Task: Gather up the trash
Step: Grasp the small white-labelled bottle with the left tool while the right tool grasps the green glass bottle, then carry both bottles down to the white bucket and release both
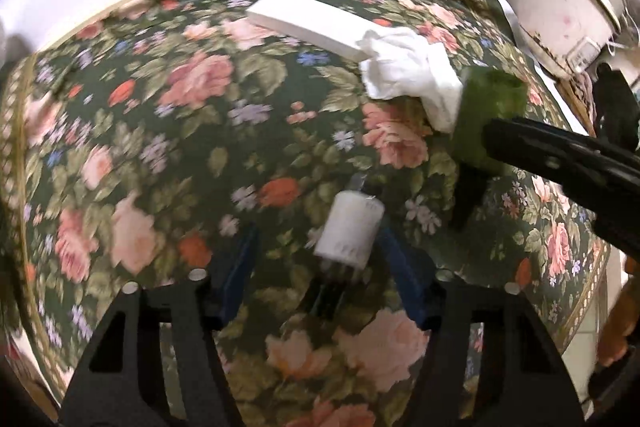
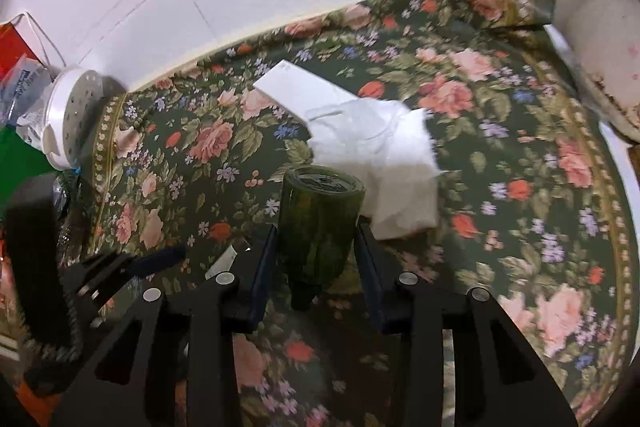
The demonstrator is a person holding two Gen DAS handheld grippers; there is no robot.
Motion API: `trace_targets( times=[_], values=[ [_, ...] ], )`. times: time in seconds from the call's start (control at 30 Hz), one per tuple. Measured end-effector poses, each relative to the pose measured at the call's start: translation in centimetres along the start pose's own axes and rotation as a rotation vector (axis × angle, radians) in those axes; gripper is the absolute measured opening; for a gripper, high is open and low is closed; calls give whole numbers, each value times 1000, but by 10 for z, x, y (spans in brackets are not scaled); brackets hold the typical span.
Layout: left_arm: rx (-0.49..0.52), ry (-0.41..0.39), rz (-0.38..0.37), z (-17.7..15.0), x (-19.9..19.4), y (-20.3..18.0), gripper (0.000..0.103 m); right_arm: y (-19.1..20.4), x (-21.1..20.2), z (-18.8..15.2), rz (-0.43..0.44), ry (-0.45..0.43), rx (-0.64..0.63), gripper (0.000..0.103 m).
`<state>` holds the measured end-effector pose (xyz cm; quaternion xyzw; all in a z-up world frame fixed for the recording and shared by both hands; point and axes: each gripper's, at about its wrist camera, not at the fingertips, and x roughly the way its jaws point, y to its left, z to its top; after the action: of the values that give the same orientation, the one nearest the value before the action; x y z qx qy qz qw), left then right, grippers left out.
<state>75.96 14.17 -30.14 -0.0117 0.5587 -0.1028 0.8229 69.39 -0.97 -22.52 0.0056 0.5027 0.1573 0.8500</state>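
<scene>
With both bottles barely pinched, either could slip before it is binned.

Right hand-held gripper (image 2: 316, 247) is clenched around a green bottle (image 2: 320, 219), neck toward the camera, lifted near the tabletop's (image 2: 520, 227) middle, its smooth glass likely to slide. Left hand-held gripper (image 1: 316, 255) stands wide, its white bottle (image 1: 350, 231) touching only the right finger, so whether it is truly gripped I cannot tell. Tissue (image 2: 384, 163) and box (image 2: 296, 87) lie toward the far edge.

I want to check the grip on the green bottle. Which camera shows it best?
The right wrist view: the green bottle fills the centre, base forward, between the right claw's fingers. The left wrist view shows only a blurred green part of it at the right edge, beside the crumpled tissue.
</scene>
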Motion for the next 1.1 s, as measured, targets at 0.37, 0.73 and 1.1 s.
trace_targets(
  times=[0.37,0.73,1.1],
  values=[
    [-32,15,-6,5,6,-14,28,-18,-43,-12,18,-63,27,36],
    [-132,-157,71,-29,-81,-50,28,-41,-95,-39,103,-116,-37,36],
    [-259,-368,171,-83,-189,-114,28,-57,-179,-68,191,-201,-193,36]
  ],
)
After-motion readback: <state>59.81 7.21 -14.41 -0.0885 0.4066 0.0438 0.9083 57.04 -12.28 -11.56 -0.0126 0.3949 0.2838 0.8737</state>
